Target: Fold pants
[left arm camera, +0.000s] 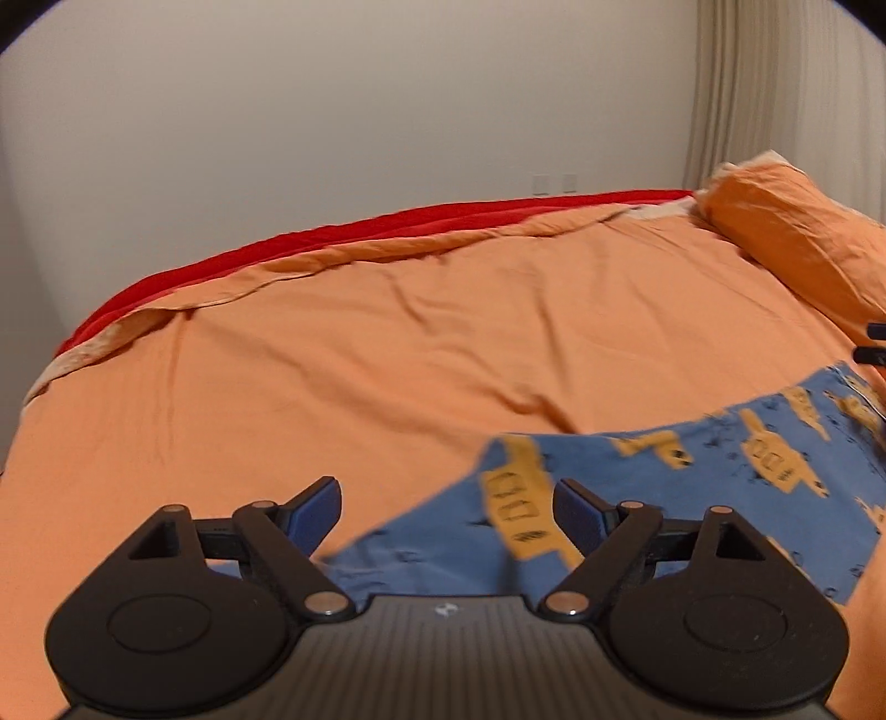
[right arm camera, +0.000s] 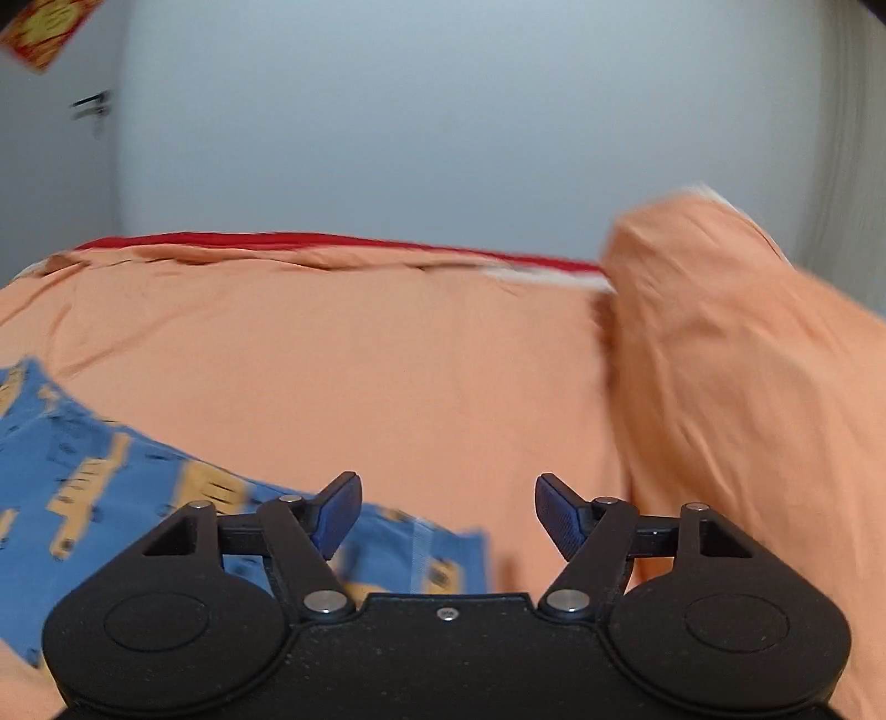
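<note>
Jaws wide, empty; pants [left arm camera: 692, 498] flat beneath.

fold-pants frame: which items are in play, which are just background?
In play:
- blue cotton pants with yellow vehicle print, flat on the bed
- left hand-held gripper, open, empty
- right hand-held gripper, open, empty

Background:
- orange bed sheet
- orange pillow
- red blanket edge
- beige curtain
- red paper decoration

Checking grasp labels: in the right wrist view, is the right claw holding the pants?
No, the right claw is open and empty, with the blue patterned pants lying flat below it.
</note>
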